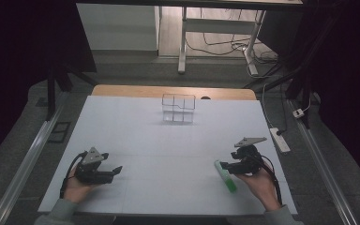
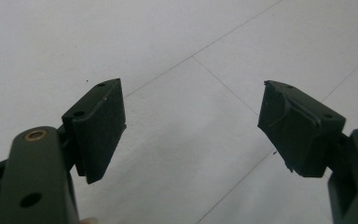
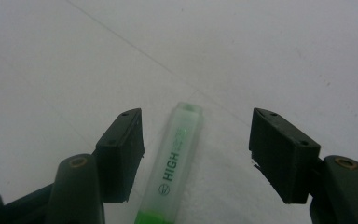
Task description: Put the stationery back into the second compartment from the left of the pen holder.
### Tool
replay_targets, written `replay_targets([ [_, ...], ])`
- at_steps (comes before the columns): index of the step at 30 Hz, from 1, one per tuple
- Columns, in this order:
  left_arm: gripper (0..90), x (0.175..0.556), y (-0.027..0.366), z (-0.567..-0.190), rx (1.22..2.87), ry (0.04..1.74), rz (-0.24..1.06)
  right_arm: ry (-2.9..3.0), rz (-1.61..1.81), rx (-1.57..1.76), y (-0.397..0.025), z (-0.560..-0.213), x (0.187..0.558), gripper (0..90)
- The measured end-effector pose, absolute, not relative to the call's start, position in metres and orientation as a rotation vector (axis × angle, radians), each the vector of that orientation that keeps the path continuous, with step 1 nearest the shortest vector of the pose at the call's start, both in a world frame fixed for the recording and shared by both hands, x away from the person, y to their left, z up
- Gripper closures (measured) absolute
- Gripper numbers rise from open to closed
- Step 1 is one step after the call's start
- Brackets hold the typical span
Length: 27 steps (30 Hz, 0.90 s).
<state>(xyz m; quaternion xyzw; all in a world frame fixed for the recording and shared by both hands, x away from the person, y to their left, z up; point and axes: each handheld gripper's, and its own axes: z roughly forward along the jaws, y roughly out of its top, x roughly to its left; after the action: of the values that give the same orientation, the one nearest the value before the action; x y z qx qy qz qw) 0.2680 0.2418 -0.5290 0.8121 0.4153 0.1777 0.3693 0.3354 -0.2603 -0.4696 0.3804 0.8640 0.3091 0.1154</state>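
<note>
Highlighter (image 3: 175, 163) flat between spread right gripper (image 3: 196, 140) fingers (image 3: 121, 149), nearer one, untouched.

1. This looks like a lab or test room set up for recording.
2. The surface (image 1: 168, 154) is a wooden top under a plain white sheet.
3. Black curtains (image 1: 23, 47) hang at both sides.
4. Loose cables (image 1: 225, 47) and a power strip (image 1: 280, 139) lie on the grey floor (image 1: 136, 70).
5. A second desk frame (image 1: 215, 28) stands behind.
</note>
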Motion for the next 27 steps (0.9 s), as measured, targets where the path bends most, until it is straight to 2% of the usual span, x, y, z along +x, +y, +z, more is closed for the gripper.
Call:
replay_targets([
  [27,22.7,0.267,0.241,-0.529,2.089,1.070,0.467,2.648,0.711,1.098,-0.253,-0.477,0.314,31.7],
])
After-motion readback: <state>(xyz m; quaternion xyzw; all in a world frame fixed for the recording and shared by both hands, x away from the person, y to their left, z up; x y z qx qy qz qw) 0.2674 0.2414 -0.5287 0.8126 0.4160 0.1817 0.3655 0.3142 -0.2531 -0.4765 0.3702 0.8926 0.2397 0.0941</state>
